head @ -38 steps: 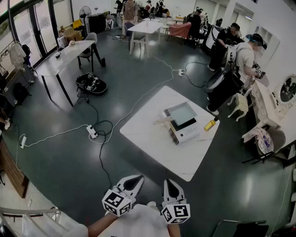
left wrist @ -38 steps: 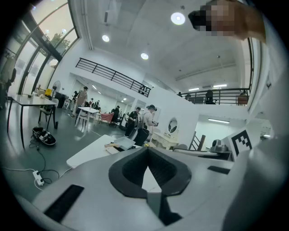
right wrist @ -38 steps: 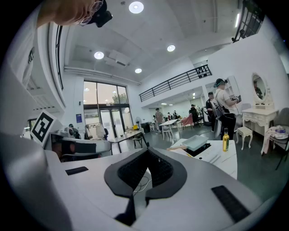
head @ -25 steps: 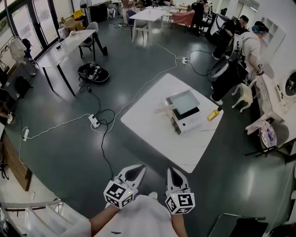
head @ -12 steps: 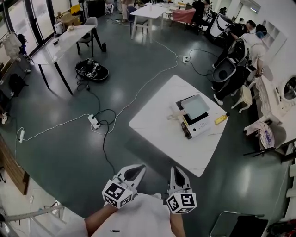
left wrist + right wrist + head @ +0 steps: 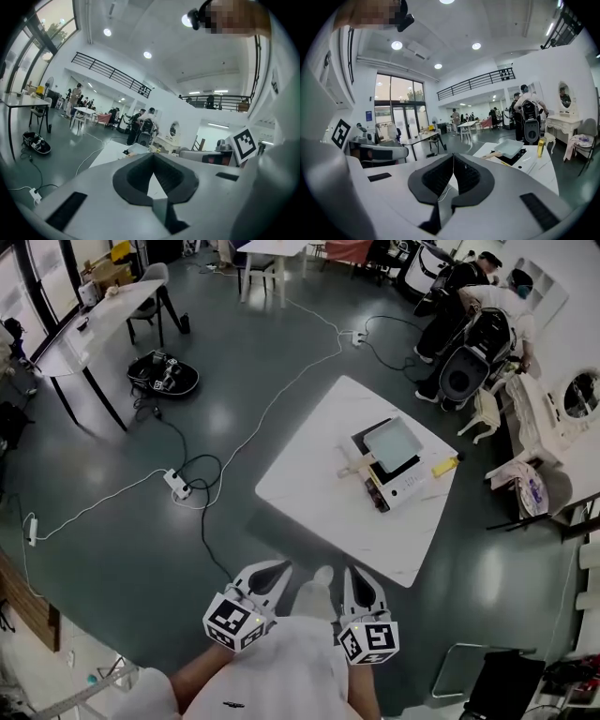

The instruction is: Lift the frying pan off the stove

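Note:
A square grey frying pan (image 6: pixel 394 440) with a wooden handle (image 6: pixel 354 468) rests on a small white stove (image 6: pixel 401 487) on the white table (image 6: pixel 314 498), a few steps ahead of me. My left gripper (image 6: pixel 269 575) and right gripper (image 6: pixel 357 581) are held close to my body, both shut and empty, well short of the table. In the right gripper view the pan (image 6: pixel 509 148) shows past the shut right gripper (image 6: pixel 453 163). In the left gripper view the left gripper (image 6: pixel 153 160) is shut, with the table (image 6: pixel 108 153) beyond it.
A yellow bottle (image 6: pixel 445 466) lies on the table beside the stove. Cables and a power strip (image 6: pixel 175 485) cross the floor to the left. People (image 6: pixel 464 292) stand by equipment at the far right. A black bag (image 6: pixel 161 374) and other tables (image 6: pixel 89 324) are at the far left.
The view has shifted as I move over the floor; the table and stove now sit nearer the middle right. Both grippers stay shut at my body.

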`<state>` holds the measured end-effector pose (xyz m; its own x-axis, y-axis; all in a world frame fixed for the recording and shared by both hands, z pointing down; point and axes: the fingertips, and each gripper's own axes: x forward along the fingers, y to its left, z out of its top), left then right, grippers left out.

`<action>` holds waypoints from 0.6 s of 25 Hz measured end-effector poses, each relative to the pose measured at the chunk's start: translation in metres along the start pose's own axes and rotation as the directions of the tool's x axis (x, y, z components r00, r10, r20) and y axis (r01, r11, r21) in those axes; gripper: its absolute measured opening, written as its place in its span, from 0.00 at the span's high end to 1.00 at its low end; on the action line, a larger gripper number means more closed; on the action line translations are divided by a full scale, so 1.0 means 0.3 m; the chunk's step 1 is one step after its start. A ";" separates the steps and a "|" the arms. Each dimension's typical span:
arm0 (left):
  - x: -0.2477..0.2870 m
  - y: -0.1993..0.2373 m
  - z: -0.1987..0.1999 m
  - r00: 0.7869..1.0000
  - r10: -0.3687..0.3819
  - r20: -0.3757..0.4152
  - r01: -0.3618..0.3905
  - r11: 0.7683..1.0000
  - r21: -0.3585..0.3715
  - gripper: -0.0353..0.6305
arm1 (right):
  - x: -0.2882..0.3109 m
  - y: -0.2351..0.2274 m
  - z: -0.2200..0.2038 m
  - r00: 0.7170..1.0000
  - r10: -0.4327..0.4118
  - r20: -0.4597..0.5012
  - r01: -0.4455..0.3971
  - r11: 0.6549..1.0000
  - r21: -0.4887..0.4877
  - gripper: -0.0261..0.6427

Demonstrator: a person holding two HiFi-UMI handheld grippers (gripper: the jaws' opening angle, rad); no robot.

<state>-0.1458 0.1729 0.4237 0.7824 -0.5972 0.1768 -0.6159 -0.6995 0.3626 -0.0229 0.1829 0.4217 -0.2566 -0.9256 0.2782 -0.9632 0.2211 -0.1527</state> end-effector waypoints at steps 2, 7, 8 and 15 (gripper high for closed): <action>0.037 0.025 0.003 1.000 -0.001 -0.011 0.001 1.000 -0.005 0.94 | 0.041 -0.036 -0.002 1.000 -0.011 -0.002 0.011 1.000 0.026 0.96; 0.187 0.076 0.017 0.999 0.020 -0.039 -0.021 1.000 -0.015 0.94 | 0.171 -0.171 0.016 1.000 0.016 -0.026 -0.015 0.998 0.059 0.96; 0.231 0.085 0.025 0.999 0.026 -0.044 -0.027 0.999 -0.020 0.94 | 0.203 -0.204 0.020 0.999 0.031 -0.039 -0.028 0.997 0.068 0.96; 0.557 0.074 0.152 0.999 0.040 -0.033 -0.040 0.999 -0.012 0.94 | 0.396 -0.427 0.131 0.991 0.121 -0.053 -0.117 0.990 0.084 0.96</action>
<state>-0.0329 0.0396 0.4196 0.7597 -0.6115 0.2212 -0.6458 -0.6698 0.3665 0.0732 0.0326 0.4370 -0.3755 -0.8742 0.3079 -0.9166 0.3012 -0.2628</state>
